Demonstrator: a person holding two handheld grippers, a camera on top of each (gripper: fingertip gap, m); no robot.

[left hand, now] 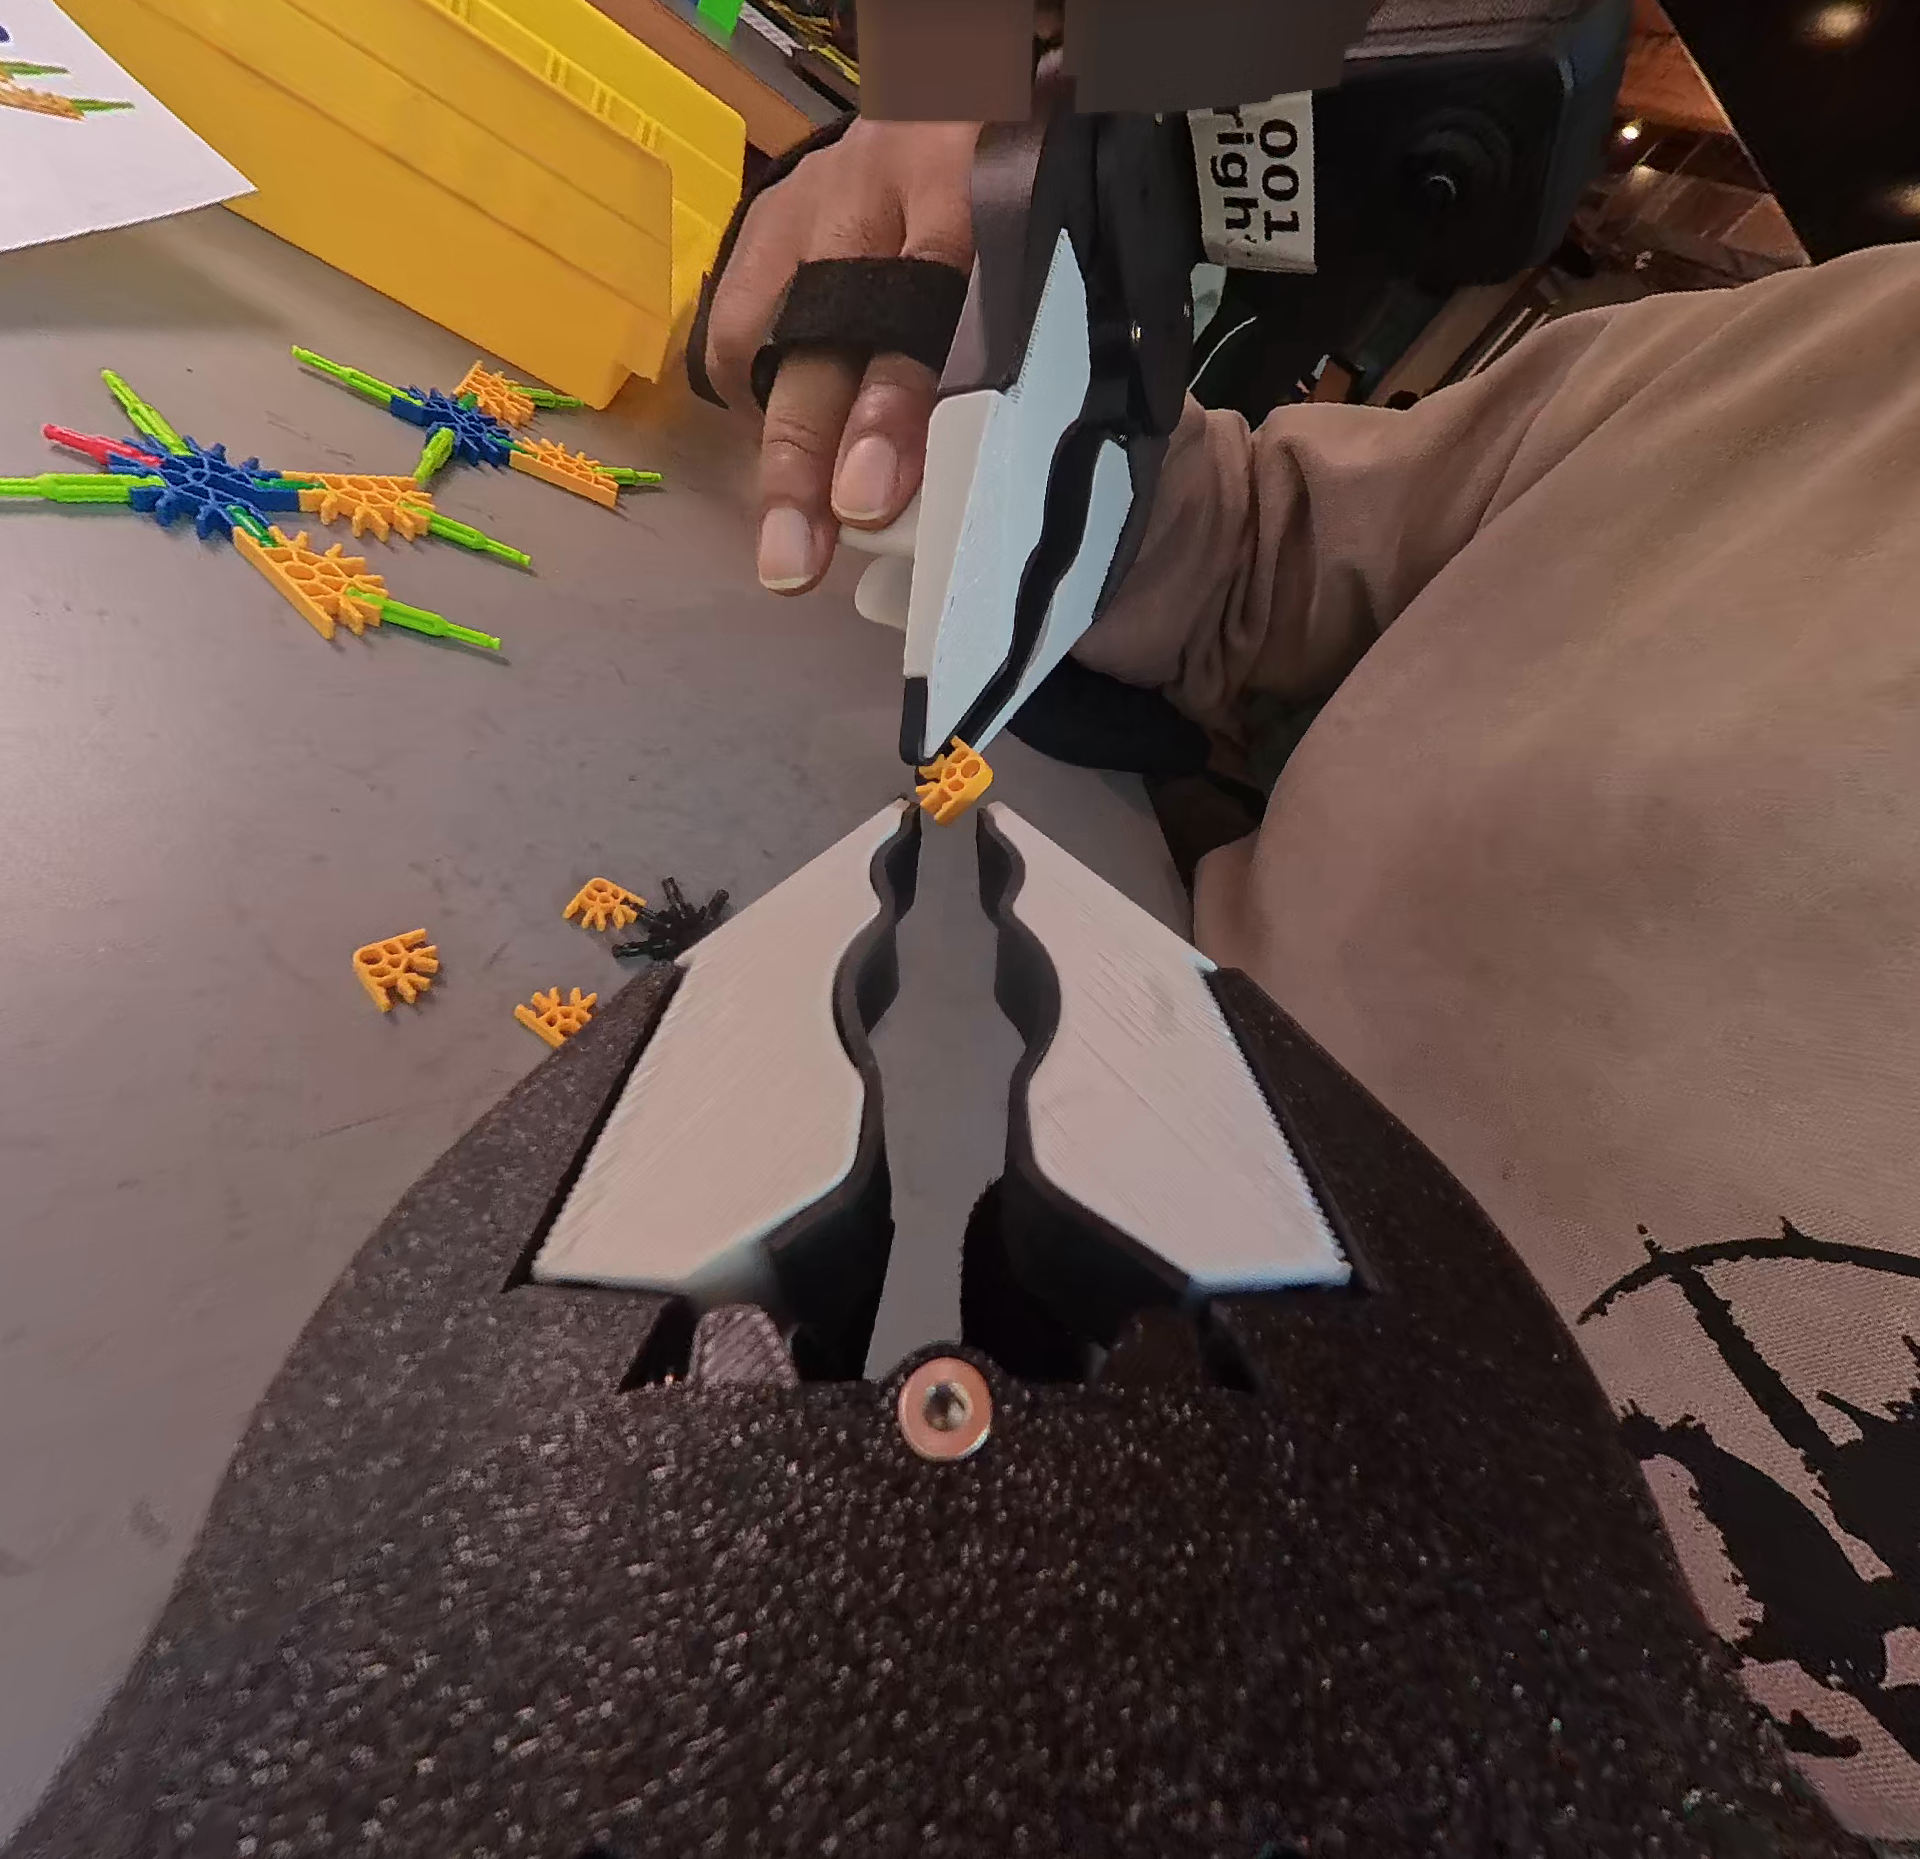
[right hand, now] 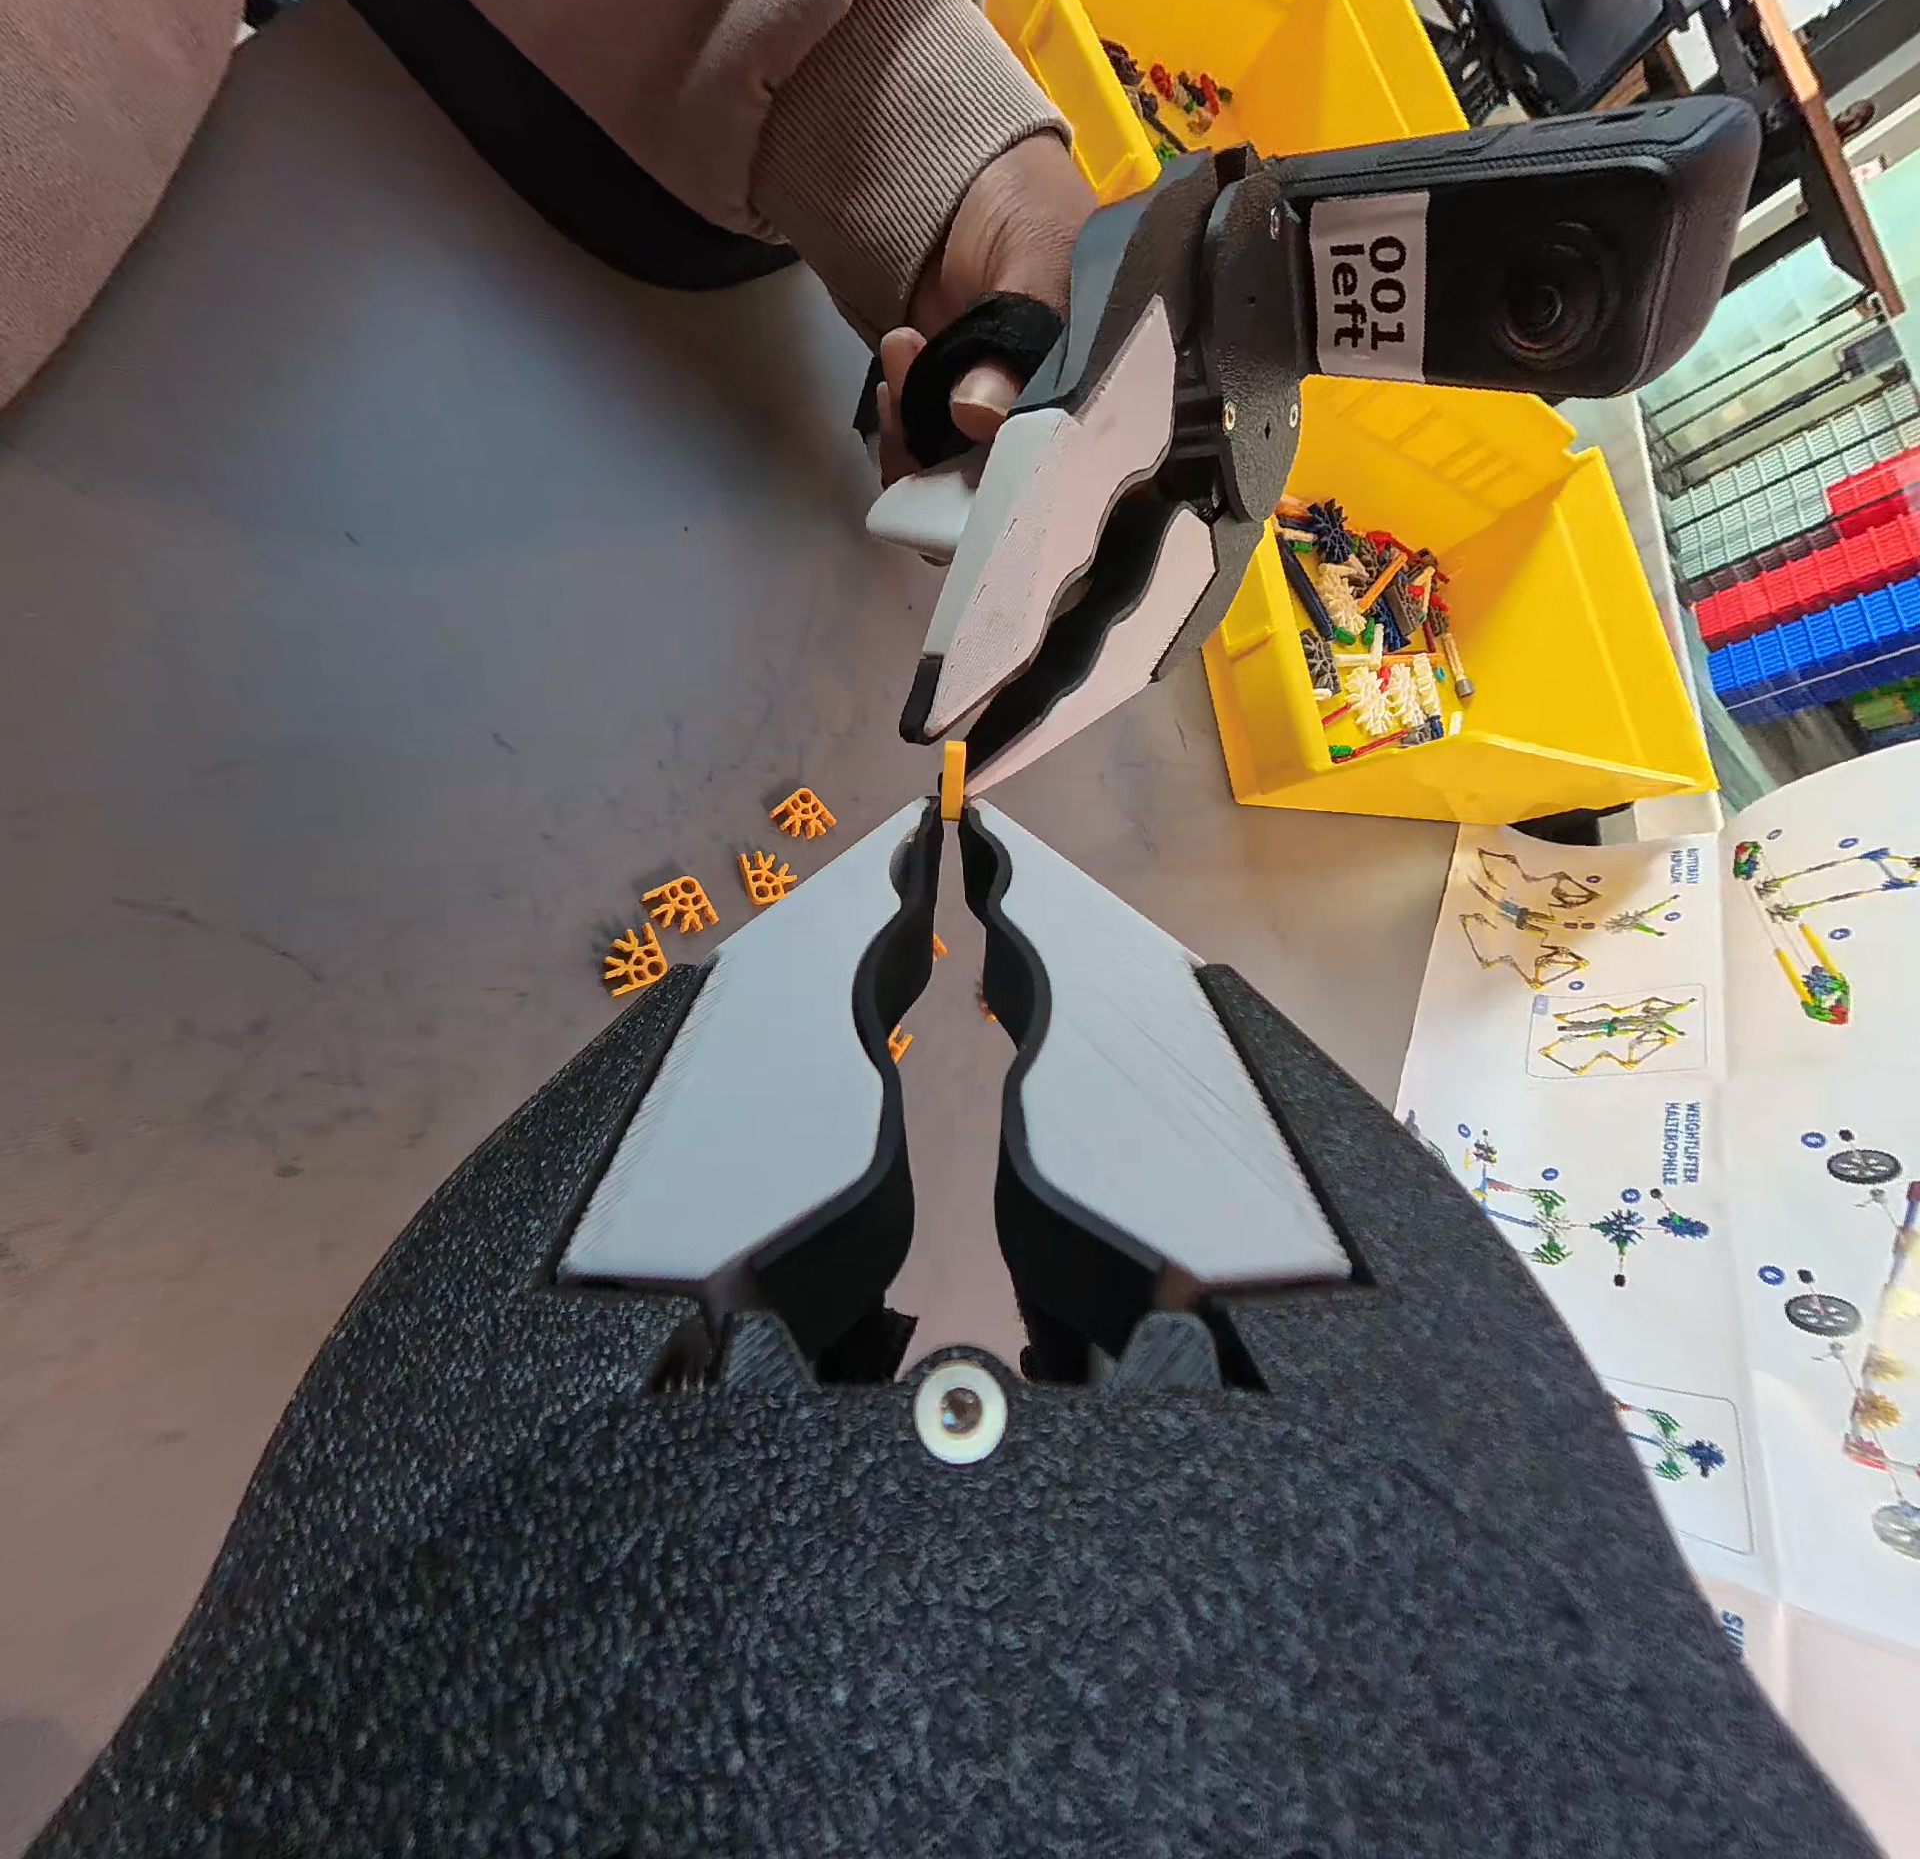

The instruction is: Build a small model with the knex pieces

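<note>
Left wrist view, fingers: the left gripper has its fingers parted by a narrow gap, nothing between them; its tips sit just below a small orange connector.
Left wrist view, connector: the right gripper reaches down from above, pinching the connector's upper edge at its tips; the piece hangs in the air just above the table.
Left wrist view, beside the fingers: to the left of the left fingers lie three loose orange connectors and a black piece; farther ahead and left lie blue-hub assemblies with green rods and a yellow bin.
Right wrist view, fingers: the right gripper is closed on the orange connector, seen edge-on as a thin sliver poking past the tips.
Right wrist view, other gripper: the left gripper comes from above, its tips right at the connector's free end; whether they touch it I cannot tell.
Right wrist view, beside the fingers: loose orange connectors lie left of the fingers; a yellow bin of mixed parts and an instruction sheet lie to the right.
Handling: the connector looks light, stiff moulded plastic, thin and smooth enough to twist in a pinch. Best held flat across its broad faces, leaving the slotted edge clear.
</note>
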